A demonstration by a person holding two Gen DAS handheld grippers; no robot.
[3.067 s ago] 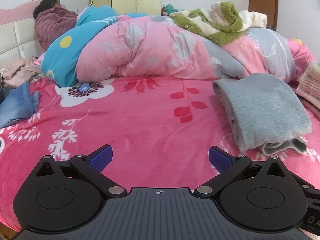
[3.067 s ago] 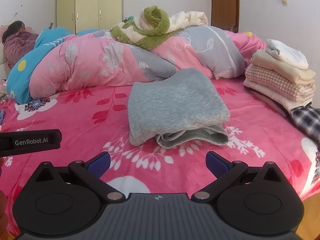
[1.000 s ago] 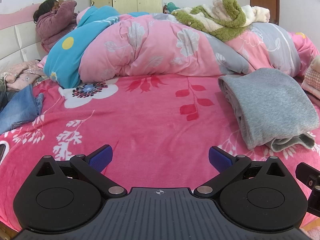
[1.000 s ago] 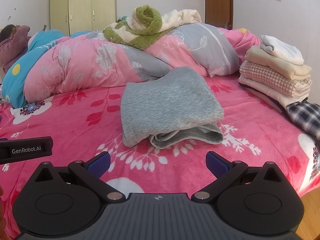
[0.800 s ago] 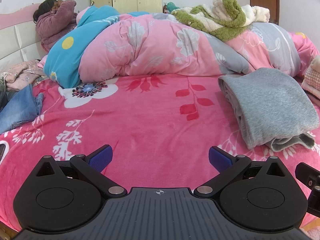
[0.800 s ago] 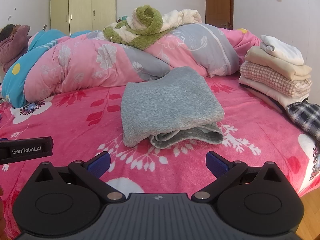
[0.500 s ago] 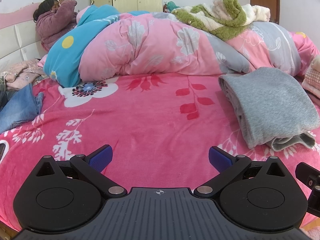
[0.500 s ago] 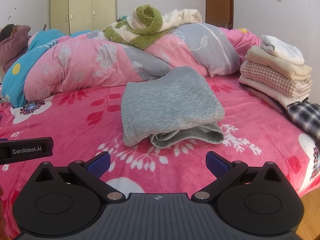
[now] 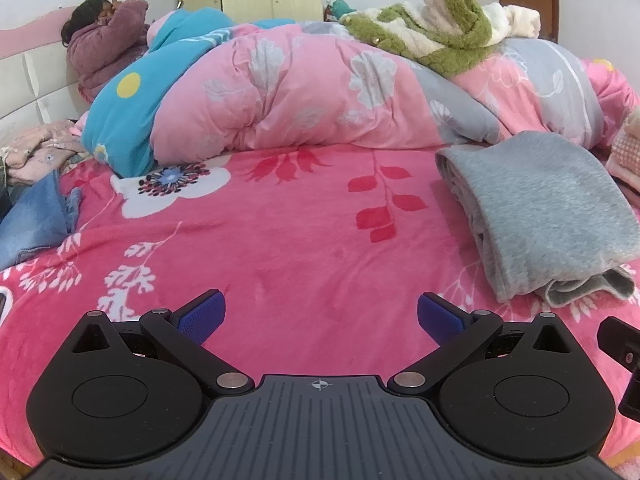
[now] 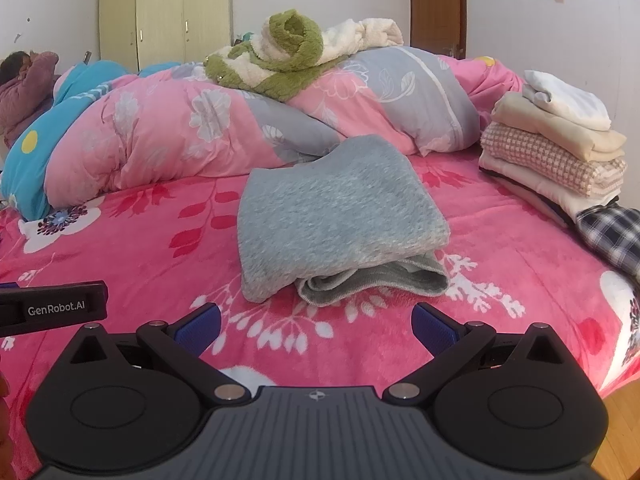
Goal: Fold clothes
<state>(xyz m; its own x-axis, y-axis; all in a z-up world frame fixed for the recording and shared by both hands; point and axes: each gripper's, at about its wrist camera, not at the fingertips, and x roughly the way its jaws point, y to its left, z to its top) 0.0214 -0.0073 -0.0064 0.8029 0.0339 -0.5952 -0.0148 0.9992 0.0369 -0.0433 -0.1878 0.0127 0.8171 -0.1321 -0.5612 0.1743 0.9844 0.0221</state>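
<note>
Most of both views is taken up by the bed, spread with a pink floral blanket [image 10: 120, 256], with a bunched-up quilt [image 10: 168, 136] pushed to the far side, presumably so the near half stays free as a working surface. A stack of folded clothes [image 10: 556, 152] is piled at the right edge, out of the way, with a plaid piece [image 10: 612, 236] just beside it. A denim garment [image 9: 36, 216] is seen lying loose at the far left. The grey sweater [image 10: 340, 216] is laid in the middle already doubled into a compact bundle (ribbed hem tucked underneath), so it's either just finished or waiting to join the stack. The left gripper [image 9: 318, 312] and right gripper [image 10: 316, 324] are held low over the blanket, fingers spread wide, nothing pinched.
</note>
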